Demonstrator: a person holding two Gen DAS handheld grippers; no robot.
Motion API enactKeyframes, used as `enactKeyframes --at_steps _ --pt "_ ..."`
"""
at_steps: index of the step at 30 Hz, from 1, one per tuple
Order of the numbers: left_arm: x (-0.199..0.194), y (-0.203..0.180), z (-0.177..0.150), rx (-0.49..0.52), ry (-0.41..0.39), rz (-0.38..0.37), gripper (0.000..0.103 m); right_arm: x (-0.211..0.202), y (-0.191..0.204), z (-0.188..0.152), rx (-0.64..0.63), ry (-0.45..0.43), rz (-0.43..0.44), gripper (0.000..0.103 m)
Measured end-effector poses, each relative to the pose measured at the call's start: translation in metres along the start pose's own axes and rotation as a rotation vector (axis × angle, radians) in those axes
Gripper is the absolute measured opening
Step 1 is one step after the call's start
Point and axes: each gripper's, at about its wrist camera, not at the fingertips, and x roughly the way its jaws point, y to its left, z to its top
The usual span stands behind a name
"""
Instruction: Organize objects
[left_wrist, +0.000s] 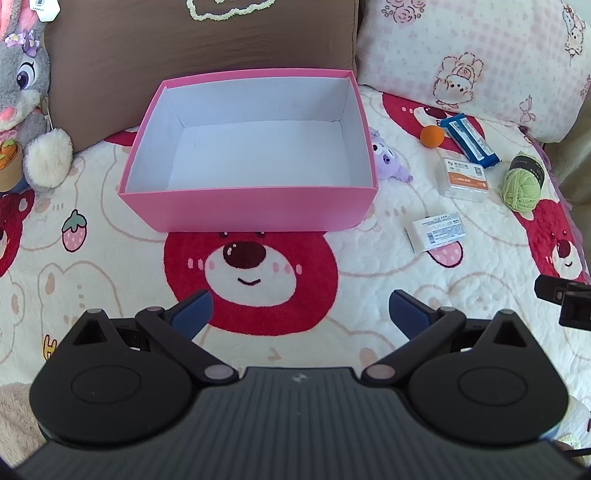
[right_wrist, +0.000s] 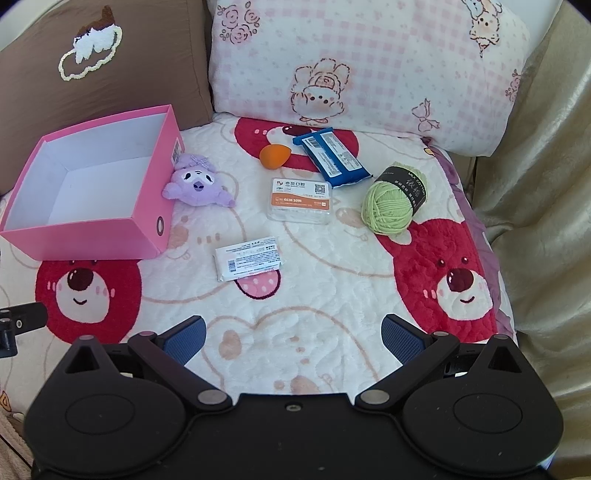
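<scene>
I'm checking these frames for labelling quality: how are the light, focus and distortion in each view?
Left wrist view: bright, even daylight; the pink box casts only a soft shadow; fisheye bends the blanket edges; the left gripper is slightly soft up close. Right wrist view: equally bright, the yarn and white packet look sharp, corners darken and curve.

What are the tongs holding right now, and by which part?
Nothing. The left tongs and right tongs are both open with only the bear-print blanket between their blue pads. The pink cardboard box is empty; all loose items lie untouched.
</scene>
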Motion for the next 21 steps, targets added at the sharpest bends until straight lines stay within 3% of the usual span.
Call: enactKeyframes --at_steps 7,11,16,21 --pt "-0.006 0.000 0.003 -0.004 0.009 -0.013 0.103 -0.005 -0.003 -0.001 -0.009 0.001 0.038 0.102" --pt "-0.019 0.000 0.011 -0.005 0.002 -0.039 0.103 -0.016 -0.013 0.007 -0.040 0.012 0.126 0.102" --pt "-0.033 -0.006 0.019 0.018 -0.019 -0.010 0.103 -0.040 -0.021 0.014 -0.096 -0.052 0.102 0.102" --pt "-0.042 -0.019 0.028 0.039 -0.011 -0.069 0.103 -0.049 -0.032 0.018 -0.113 -0.062 0.143 0.102"
